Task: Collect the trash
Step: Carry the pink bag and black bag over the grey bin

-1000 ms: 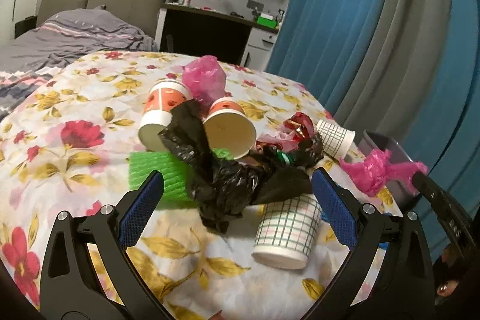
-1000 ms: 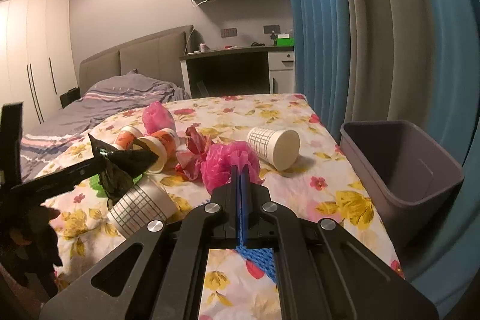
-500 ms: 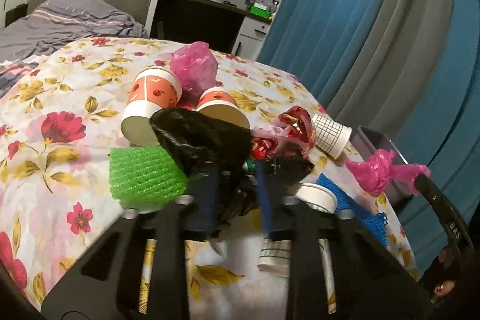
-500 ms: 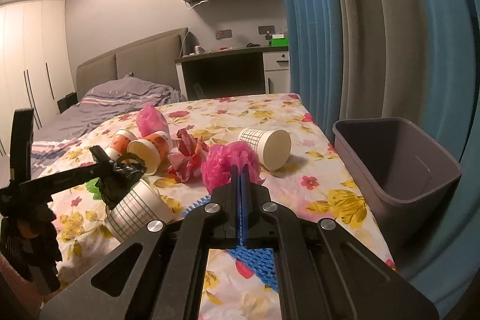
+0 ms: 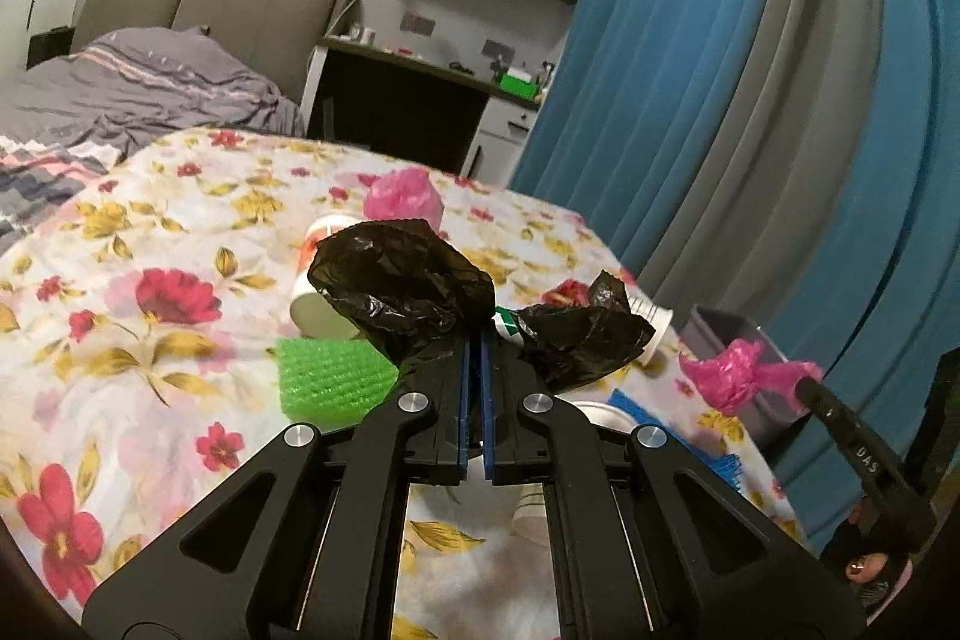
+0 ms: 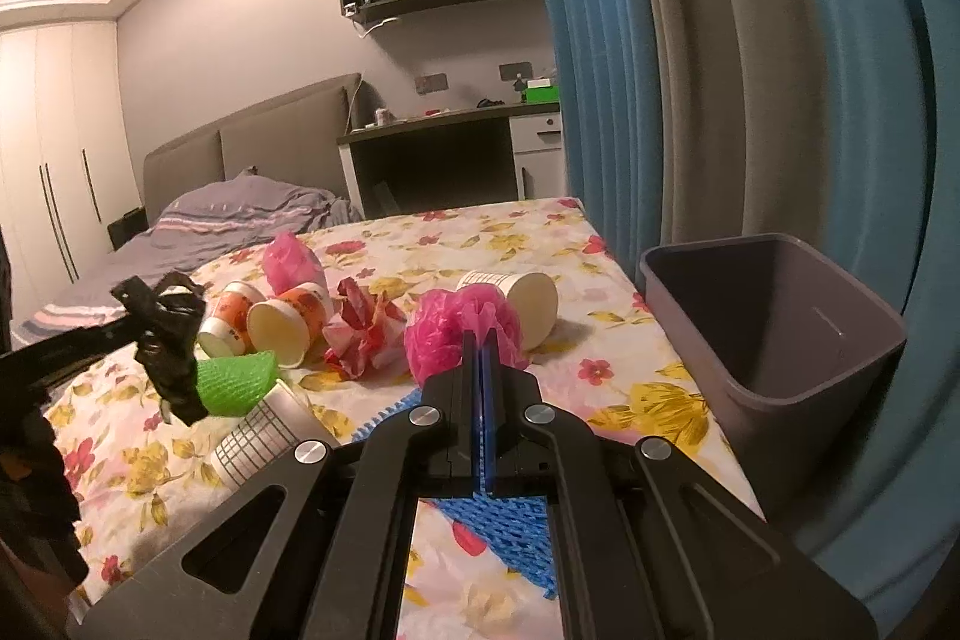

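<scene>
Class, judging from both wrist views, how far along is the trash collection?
Done: nothing visible inside the grey plastic bin. In hand: the left hand-held gripper clamps the crumpled black plastic bag, the right hand-held gripper a pink plastic bag. Left on the floral cloth: paper cups, green foam net, blue foam net, red wrapper.

A surface covered by a floral cloth (image 6: 420, 244) is strewn with trash: two orange paper cups (image 6: 282, 319) lying on their sides, a green foam net (image 6: 237, 382), a red wrapper (image 6: 360, 328), two checked cups (image 6: 264, 430), a blue foam net (image 6: 504, 526) and a pink bag (image 6: 291, 262)
</scene>
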The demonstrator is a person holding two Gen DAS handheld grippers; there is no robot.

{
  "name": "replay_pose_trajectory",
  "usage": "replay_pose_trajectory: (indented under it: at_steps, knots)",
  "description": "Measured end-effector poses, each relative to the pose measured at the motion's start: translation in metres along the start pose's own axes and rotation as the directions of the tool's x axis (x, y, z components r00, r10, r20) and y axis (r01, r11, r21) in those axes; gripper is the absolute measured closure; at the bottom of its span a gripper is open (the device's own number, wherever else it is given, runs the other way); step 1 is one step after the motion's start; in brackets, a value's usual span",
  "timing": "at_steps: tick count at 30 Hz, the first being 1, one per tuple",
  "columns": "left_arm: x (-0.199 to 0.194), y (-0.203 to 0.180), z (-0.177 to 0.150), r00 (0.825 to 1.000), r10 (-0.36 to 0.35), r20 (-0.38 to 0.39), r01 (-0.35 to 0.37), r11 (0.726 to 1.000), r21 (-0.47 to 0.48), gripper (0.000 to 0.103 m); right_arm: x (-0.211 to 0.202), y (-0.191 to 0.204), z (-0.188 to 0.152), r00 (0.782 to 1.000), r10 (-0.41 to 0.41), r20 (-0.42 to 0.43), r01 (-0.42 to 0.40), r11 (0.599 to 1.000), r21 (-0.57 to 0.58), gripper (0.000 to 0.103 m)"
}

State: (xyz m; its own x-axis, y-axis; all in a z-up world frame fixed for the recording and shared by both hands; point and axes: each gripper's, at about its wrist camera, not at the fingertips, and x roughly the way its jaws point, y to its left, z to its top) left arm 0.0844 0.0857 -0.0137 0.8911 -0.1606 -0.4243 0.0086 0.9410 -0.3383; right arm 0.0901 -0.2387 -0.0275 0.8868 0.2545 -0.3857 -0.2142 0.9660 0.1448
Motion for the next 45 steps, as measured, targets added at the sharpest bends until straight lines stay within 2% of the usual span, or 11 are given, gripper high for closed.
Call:
replay_pose_trajectory:
  at_steps: [12, 20, 24, 28, 35, 40, 45]
  knots:
    - [-0.014, -0.025, 0.006, 0.999, -0.036, 0.033, 0.035, 0.999, 0.041, 0.101, -0.018, -0.016, 0.002, 0.999, -0.017, 0.035, 0.017, 1.000, 0.018, 0.102]
    - [0.004, -0.086, 0.011, 0.989, -0.148, 0.012, 0.145, 0.983, 0.115, 0.101, -0.030, -0.037, 0.008, 0.996, -0.065, 0.067, 0.063, 0.997, 0.035, 0.102]
    - [0.022, -0.132, 0.015, 0.974, -0.226, -0.005, 0.223, 0.960, 0.167, 0.101, -0.036, -0.057, 0.017, 0.988, -0.121, 0.095, 0.117, 0.992, 0.046, 0.102]
    - [0.051, -0.184, 0.017, 0.947, -0.320, -0.033, 0.320, 0.928, 0.189, 0.101, -0.040, -0.083, 0.028, 0.973, -0.196, 0.125, 0.190, 0.980, 0.062, 0.102]
    - [0.107, -0.256, 0.008, 0.902, -0.417, -0.110, 0.431, 0.879, 0.202, 0.101, -0.039, -0.128, 0.039, 0.943, -0.304, 0.134, 0.293, 0.951, 0.097, 0.101]
    - [0.145, -0.289, -0.005, 0.870, -0.456, -0.186, 0.487, 0.853, 0.188, 0.101, -0.027, -0.152, 0.039, 0.934, -0.344, 0.098, 0.331, 0.935, 0.126, 0.102]
    - [0.173, -0.304, -0.016, 0.854, -0.464, -0.236, 0.508, 0.841, 0.186, 0.101, -0.016, -0.167, 0.035, 0.925, -0.374, 0.068, 0.362, 0.922, 0.141, 0.102]
